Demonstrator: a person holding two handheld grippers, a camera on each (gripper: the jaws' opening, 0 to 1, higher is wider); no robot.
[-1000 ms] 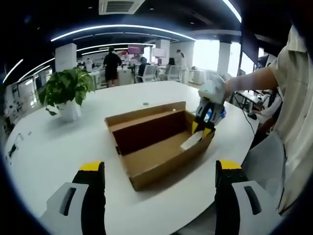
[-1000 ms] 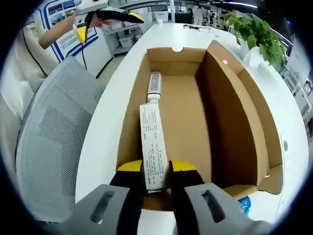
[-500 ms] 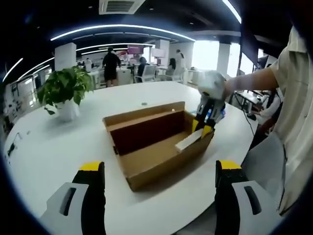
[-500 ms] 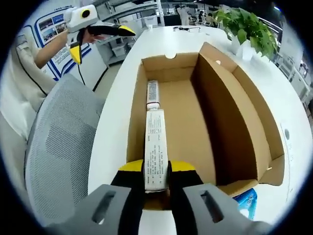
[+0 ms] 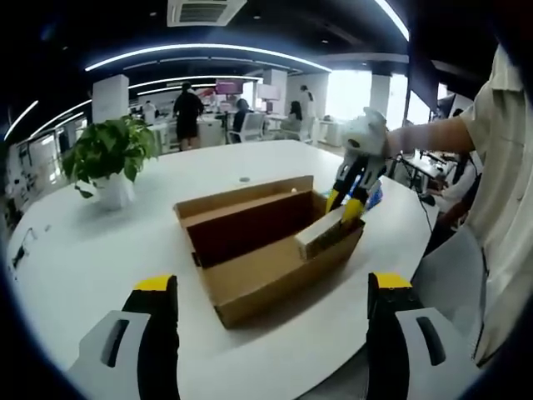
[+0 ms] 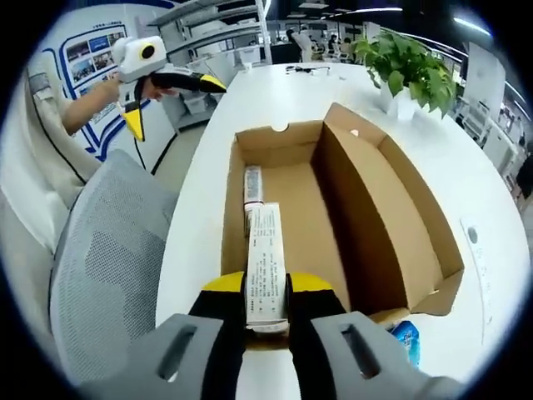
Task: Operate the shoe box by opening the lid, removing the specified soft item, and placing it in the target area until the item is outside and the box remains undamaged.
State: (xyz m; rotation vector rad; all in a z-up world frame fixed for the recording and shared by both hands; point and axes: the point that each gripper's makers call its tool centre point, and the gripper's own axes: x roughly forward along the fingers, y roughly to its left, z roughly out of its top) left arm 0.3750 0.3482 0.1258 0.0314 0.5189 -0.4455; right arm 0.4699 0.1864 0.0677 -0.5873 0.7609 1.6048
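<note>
The brown cardboard shoe box [image 5: 250,292] lies open on the white table, its lid standing up along the far side. My right gripper [image 5: 350,204] is shut on one end of a long white printed soft pack [image 5: 321,235], held slanted over the box's right end. In the right gripper view the pack [image 6: 266,262] runs forward from my right gripper [image 6: 266,287] above the box floor [image 6: 291,208]. A second small printed item [image 6: 252,185] lies inside the box beyond it. My left gripper [image 5: 271,285] is open and holds nothing, well short of the box; it also appears as the left gripper [image 6: 171,104].
A potted plant [image 5: 108,154] stands at the table's far left, seen also as the plant [image 6: 408,67]. A grey mesh chair [image 6: 108,275] is beside the table edge. A blue packet [image 6: 405,340] lies on the table by the box corner. People stand far behind.
My right gripper has risen and drawn back with the white pack, lifting it off the box floor. The left gripper has stayed where it was.
</note>
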